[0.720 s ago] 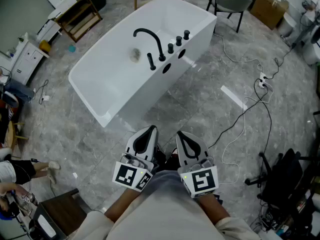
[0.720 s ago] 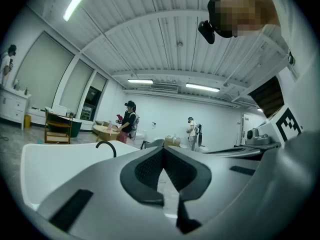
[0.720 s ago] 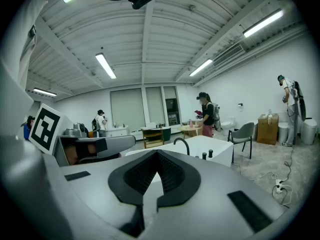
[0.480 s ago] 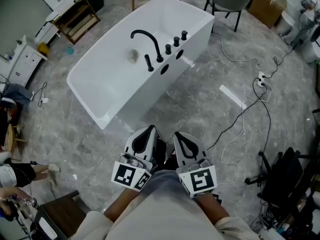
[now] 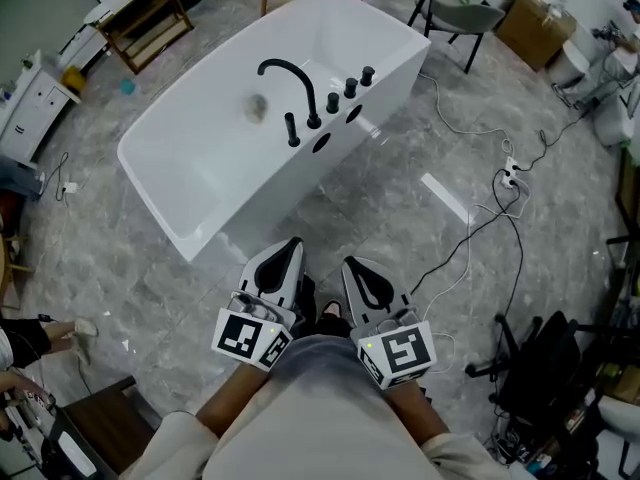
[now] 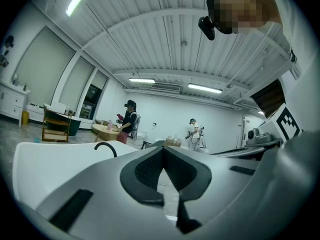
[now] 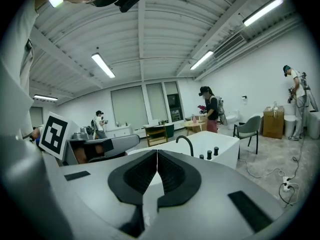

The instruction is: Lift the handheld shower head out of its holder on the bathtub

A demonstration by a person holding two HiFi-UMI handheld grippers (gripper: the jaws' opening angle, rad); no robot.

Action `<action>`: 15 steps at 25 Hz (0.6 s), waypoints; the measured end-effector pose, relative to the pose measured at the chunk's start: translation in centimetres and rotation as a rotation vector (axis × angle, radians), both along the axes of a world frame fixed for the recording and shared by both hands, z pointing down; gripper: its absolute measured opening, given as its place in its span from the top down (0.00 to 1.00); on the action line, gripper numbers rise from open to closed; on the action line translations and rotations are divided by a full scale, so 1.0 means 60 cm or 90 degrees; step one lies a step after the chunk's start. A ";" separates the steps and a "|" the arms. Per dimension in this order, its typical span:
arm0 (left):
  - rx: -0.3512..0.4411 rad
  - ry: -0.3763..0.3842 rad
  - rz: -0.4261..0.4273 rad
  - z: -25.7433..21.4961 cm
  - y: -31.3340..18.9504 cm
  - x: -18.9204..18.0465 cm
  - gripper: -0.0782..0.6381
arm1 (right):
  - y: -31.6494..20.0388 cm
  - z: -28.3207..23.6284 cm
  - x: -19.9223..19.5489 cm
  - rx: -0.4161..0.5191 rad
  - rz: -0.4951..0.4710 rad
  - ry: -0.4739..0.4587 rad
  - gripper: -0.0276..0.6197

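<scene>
A white freestanding bathtub (image 5: pixel 268 184) stands on the grey floor ahead of me. On its near rim stand a black arched spout (image 5: pixel 285 76), several black knobs (image 5: pixel 350 86) and the black handheld shower head (image 5: pixel 292 128), upright in its holder. My left gripper (image 5: pixel 292 245) and right gripper (image 5: pixel 349 264) hang side by side close to my body, well short of the tub, both shut and empty. The left gripper view shows its shut gripper (image 6: pixel 163 153) with the spout (image 6: pixel 106 148) beyond. The right gripper view shows its shut gripper (image 7: pixel 157 155), the spout (image 7: pixel 185 143) and knobs (image 7: pixel 212 153).
Cables (image 5: pixel 478 230) and a power strip (image 5: pixel 513 173) lie on the floor at the right, near a black chair base (image 5: pixel 530 368). A grey chair (image 5: pixel 456 12), a cardboard box (image 5: pixel 536 18) and a wooden shelf (image 5: pixel 150 20) stand beyond the tub. People stand in the background.
The head view has shifted, so the tub and floor sit further left in the frame. Both grippers appear a little lower and stay shut side by side.
</scene>
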State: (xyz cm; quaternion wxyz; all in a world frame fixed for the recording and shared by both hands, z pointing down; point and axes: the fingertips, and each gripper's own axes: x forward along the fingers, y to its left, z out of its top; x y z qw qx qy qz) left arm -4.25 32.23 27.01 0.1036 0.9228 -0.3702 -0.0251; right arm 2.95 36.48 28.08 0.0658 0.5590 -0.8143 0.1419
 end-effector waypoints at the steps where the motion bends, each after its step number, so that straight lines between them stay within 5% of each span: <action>1: -0.003 0.002 -0.003 0.002 -0.014 -0.003 0.88 | -0.014 -0.001 -0.001 -0.001 -0.003 0.003 0.93; 15: -0.015 0.026 -0.009 0.008 -0.225 -0.074 0.88 | -0.237 -0.001 -0.080 -0.020 -0.041 0.035 0.93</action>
